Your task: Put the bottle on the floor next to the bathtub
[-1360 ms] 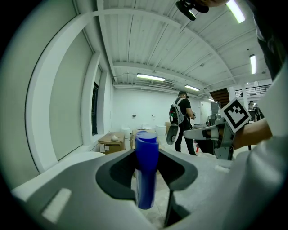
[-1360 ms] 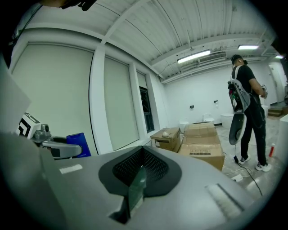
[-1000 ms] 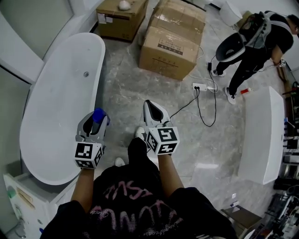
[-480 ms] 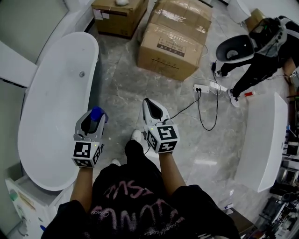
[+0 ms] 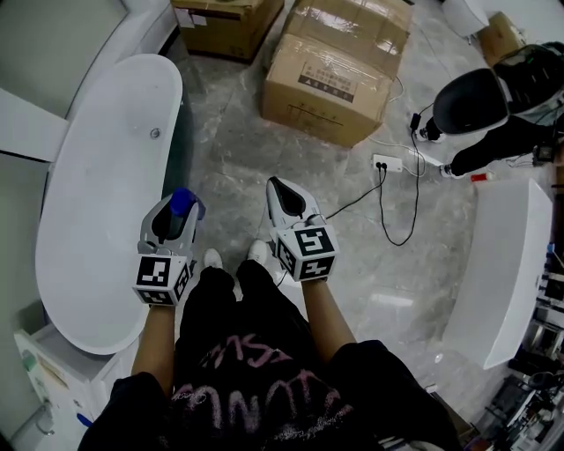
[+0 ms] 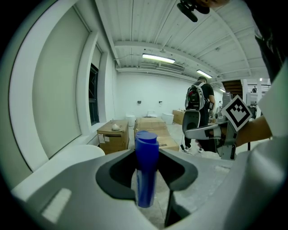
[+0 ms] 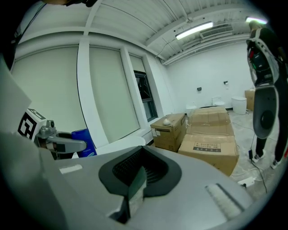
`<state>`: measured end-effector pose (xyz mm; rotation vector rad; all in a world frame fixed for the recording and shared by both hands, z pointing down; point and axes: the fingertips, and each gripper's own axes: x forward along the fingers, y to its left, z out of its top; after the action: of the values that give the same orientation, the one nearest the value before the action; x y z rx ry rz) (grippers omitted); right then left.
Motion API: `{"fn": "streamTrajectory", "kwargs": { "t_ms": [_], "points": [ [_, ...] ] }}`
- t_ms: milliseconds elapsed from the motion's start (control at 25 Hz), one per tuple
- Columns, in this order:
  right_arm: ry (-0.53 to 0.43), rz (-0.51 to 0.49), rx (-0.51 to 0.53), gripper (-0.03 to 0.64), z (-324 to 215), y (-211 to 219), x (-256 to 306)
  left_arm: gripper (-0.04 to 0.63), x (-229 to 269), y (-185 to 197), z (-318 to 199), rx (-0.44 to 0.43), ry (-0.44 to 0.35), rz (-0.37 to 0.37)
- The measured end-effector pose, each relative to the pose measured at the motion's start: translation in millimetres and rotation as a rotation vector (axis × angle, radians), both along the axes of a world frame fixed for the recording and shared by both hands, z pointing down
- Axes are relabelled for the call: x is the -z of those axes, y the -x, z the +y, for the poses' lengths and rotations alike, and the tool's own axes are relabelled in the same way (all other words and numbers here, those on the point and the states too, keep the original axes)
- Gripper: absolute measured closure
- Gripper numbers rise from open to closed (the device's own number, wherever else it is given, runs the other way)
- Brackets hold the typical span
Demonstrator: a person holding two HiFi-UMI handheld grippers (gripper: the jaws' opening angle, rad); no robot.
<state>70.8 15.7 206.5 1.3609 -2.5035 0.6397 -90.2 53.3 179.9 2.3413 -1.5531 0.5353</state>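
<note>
Left gripper view first: shows the left gripper (image 6: pixel 146 188) clamped on the blue bottle (image 6: pixel 146 166), jaws pressed against its sides, holding it upright with the cap on top. From the right gripper view, finds the right gripper (image 7: pixel 134 186) closed on itself, jaws meeting with nothing between them. Looking down in the head view, places both tools side by side in front of the person's dark shirt (image 5: pixel 256 370), held off the ground above the marble floor (image 5: pixel 238 167), with white shoes (image 5: pixel 257 253) showing between them. Puts the bottle in the air just at the floor-side rim of the white bathtub (image 5: pixel 97 194), not set down. Further out on the floor, picks out a large cardboard box (image 5: pixel 339 66), a second box (image 5: pixel 225 13) beside the tub's far end, and a white power strip (image 5: pixel 389 163) trailing black cables. At the far right, catches another person (image 5: pixel 507 97) bending over, near a long white fixture (image 5: pixel 507 264).
</note>
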Motion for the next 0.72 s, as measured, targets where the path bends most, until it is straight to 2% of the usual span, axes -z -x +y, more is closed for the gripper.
{"fn": "streamTrajectory", "kwargs": {
  "t_ms": [400, 720],
  "points": [
    [0.01, 0.003, -0.002, 0.603, -18, -5, -2, 0.445, -5, -9, -26, -0.027, 0.003, -0.007],
    [0.028, 0.024, -0.027, 0.603, -39, -5, -16, 0.445, -30, -3, -57, -0.046, 0.027, 0.004]
  ]
}}
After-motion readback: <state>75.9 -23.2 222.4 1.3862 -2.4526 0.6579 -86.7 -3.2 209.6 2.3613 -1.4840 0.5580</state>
